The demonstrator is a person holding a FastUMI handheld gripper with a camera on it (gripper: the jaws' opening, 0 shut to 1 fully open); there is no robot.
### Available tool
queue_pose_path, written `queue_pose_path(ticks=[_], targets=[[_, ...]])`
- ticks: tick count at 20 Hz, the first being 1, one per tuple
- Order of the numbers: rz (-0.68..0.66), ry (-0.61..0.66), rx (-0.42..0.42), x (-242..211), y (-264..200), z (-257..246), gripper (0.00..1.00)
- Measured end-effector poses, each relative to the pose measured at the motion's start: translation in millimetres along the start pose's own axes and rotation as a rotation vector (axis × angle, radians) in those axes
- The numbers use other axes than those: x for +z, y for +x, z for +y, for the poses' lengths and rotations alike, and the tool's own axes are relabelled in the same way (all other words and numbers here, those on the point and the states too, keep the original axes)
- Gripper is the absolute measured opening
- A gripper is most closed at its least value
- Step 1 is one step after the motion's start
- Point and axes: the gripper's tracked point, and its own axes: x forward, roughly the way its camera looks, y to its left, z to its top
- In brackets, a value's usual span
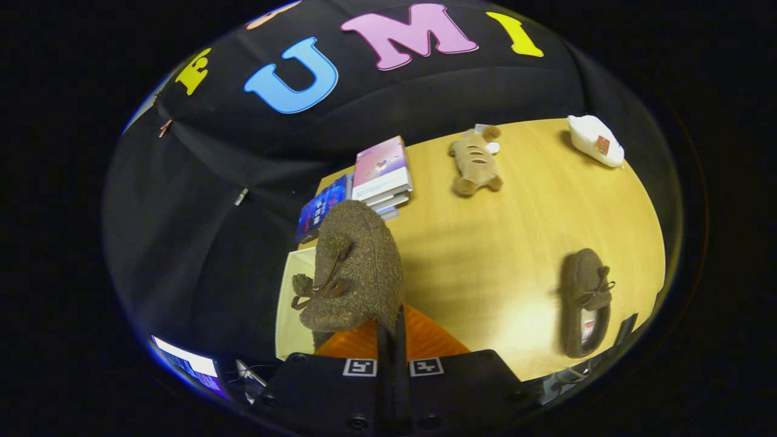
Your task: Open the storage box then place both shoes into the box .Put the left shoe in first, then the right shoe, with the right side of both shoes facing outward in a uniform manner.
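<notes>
A brown fuzzy shoe (358, 261) with a dark lace bow hangs in the air, toe pointing away, and my gripper (393, 317) is shut on the edge of its rear opening. Its fingers stand nearly together. Right under the held shoe sits the storage box, showing an orange ribbed surface (432, 341) and a pale white panel (292, 309) to the left of it. The second brown shoe (586, 300) lies on the wooden table (516, 230) well to the right of the fingers, its opening toward me.
A stack of books (382, 173) and a blue book (322, 209) lie beyond the held shoe. Farther back are a tan plush toy (476, 161) and a white packet (595, 141). The black cloth wall rises left of the table. A lit screen (188, 364) is low on the left.
</notes>
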Motion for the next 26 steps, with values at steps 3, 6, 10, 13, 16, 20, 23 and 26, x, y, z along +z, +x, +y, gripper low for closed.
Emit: queue_pose_path(ticks=[3, 6, 10, 13, 16, 20, 23, 26], targets=[[0.031, -0.014, 0.03, -13, 23, 45, 0.05], [0.071, 0.02, -0.003, -32, 58, 71, 0.05], [0.118, 0.024, -0.085, -54, 106, 87, 0.05], [0.156, 0.042, -0.12, -72, 128, 99, 0.05], [0.177, 0.068, -0.149, -83, 148, 105, 0.05], [0.201, 0.076, -0.095, -96, 159, 121, 0.14], [0.216, 0.04, -0.07, -102, 158, 125, 0.59], [0.221, 0.019, -0.05, -101, 153, 129, 0.92]])
